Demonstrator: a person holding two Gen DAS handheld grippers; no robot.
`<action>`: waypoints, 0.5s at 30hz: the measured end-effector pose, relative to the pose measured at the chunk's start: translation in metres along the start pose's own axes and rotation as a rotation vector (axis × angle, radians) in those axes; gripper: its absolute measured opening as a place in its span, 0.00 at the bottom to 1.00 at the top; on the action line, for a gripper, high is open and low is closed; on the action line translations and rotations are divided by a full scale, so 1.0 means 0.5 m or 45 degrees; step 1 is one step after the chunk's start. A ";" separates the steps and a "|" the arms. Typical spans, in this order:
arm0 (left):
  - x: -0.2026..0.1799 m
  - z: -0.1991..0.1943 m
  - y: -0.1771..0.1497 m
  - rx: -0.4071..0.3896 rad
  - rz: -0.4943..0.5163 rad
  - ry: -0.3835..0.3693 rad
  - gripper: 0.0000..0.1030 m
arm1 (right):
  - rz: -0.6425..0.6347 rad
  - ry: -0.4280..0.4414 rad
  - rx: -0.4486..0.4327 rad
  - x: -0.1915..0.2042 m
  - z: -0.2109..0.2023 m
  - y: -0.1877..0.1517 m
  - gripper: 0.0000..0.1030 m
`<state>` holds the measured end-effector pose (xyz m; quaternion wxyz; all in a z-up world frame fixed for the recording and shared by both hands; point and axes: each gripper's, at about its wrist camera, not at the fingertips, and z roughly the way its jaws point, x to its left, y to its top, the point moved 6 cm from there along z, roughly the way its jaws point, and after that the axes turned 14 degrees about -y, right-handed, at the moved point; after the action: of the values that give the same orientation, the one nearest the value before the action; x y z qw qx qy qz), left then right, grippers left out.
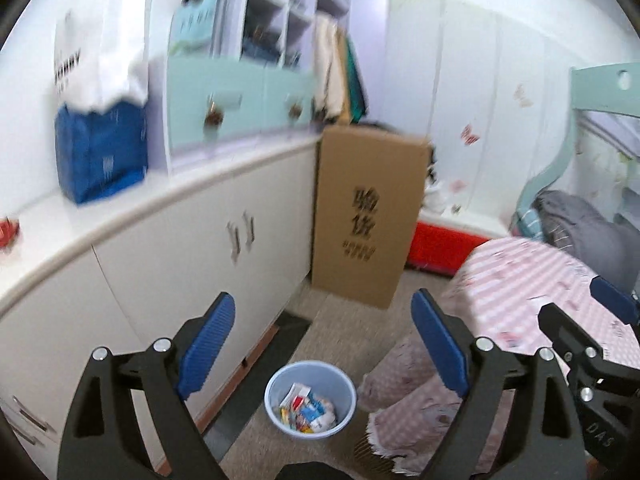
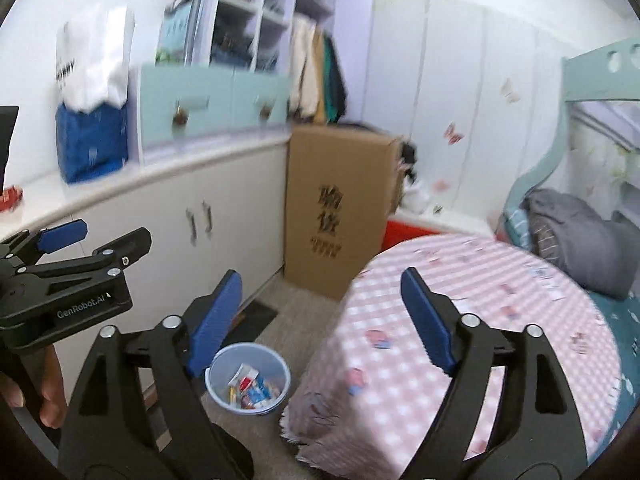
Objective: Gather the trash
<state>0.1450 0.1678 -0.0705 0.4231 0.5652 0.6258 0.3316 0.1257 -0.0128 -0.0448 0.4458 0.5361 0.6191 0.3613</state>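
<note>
One pale-blue bin (image 1: 311, 399) on carpet, full of crumpled wrappers (image 1: 308, 408).

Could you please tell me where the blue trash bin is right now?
The blue trash bin stands on the carpet low in both wrist views, between the white cabinet on the left and the pink checked tablecloth on the right.
</note>
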 end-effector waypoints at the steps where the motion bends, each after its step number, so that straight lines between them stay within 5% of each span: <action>1: -0.022 -0.027 0.006 -0.027 0.018 -0.004 0.85 | 0.024 -0.002 -0.035 -0.022 -0.030 0.004 0.82; 15: -0.210 -0.267 0.000 -0.232 0.226 -0.113 0.93 | 0.170 -0.082 -0.236 -0.170 -0.272 -0.025 0.92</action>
<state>0.0245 0.0725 0.0022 0.4689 0.5916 0.5213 0.3980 -0.0041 -0.0947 0.0040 0.4879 0.5441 0.5313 0.4285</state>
